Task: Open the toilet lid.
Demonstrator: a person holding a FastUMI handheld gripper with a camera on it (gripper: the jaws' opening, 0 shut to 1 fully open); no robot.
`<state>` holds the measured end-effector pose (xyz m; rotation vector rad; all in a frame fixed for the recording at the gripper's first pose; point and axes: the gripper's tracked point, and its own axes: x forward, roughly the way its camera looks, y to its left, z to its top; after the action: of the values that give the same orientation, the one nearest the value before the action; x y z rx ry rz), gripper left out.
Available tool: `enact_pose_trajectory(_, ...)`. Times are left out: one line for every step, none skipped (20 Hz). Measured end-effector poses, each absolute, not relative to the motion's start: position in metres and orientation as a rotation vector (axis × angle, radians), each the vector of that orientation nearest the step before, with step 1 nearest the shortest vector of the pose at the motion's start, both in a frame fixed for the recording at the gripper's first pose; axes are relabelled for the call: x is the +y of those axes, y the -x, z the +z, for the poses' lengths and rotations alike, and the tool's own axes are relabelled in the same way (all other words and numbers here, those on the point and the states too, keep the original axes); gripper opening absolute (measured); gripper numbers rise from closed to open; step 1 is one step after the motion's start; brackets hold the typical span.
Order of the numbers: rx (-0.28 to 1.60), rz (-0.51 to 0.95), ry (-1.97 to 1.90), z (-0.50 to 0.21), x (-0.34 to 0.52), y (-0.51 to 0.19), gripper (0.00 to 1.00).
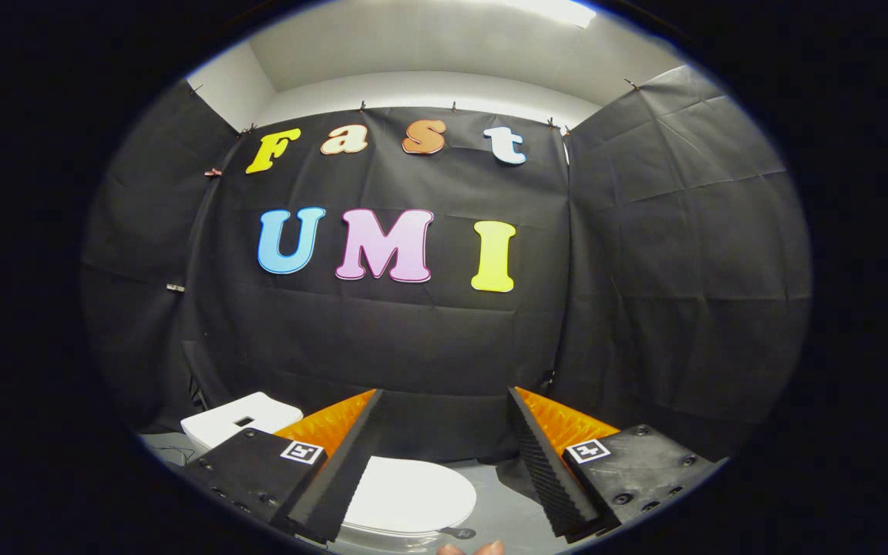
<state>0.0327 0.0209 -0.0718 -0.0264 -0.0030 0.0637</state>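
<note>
A white toilet stands low down, below and between my fingers, with its lid (409, 497) lying flat and closed over the bowl. Its white tank (240, 420) sits to the left, behind my left finger. My gripper (444, 401) is held high above the toilet, open wide, with nothing between its fingers. The left finger (344, 478) covers the lid's left part. Both fingers stand clear of the lid.
Black cloth walls close the booth at the back and on both sides. Grey floor (509, 516) shows to the right of the bowl. A small dark part (459, 533) lies by the lid's front rim. A person's fingertips (475, 549) show just below it.
</note>
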Motion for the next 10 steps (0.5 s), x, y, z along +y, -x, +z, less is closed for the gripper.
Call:
enact_pose_trajectory(-0.009,0.067,0.033,-0.077,0.021,-0.036,0.98)
enact_pose_trajectory(-0.014,0.067,0.04,-0.084,0.02,-0.039,0.98)
enact_pose_trajectory(-0.018,0.066,0.048,-0.091,0.019,-0.042,0.98)
enact_pose_trajectory(-0.018,0.066,0.057,-0.1,0.017,-0.045,0.98)
enact_pose_trajectory(-0.017,0.065,0.069,-0.109,0.016,-0.047,0.98)
enact_pose_trajectory(-0.017,0.065,0.085,-0.119,0.015,-0.049,0.98)
enact_pose_trajectory(-0.013,0.066,0.106,-0.128,0.014,-0.052,0.98)
enact_pose_trajectory(-0.012,0.065,0.129,-0.138,0.013,-0.055,0.98)
enact_pose_trajectory(-0.009,0.065,0.149,-0.147,0.011,-0.057,0.98)
enact_pose_trajectory(-0.008,0.067,0.161,-0.154,0.01,-0.058,0.98)
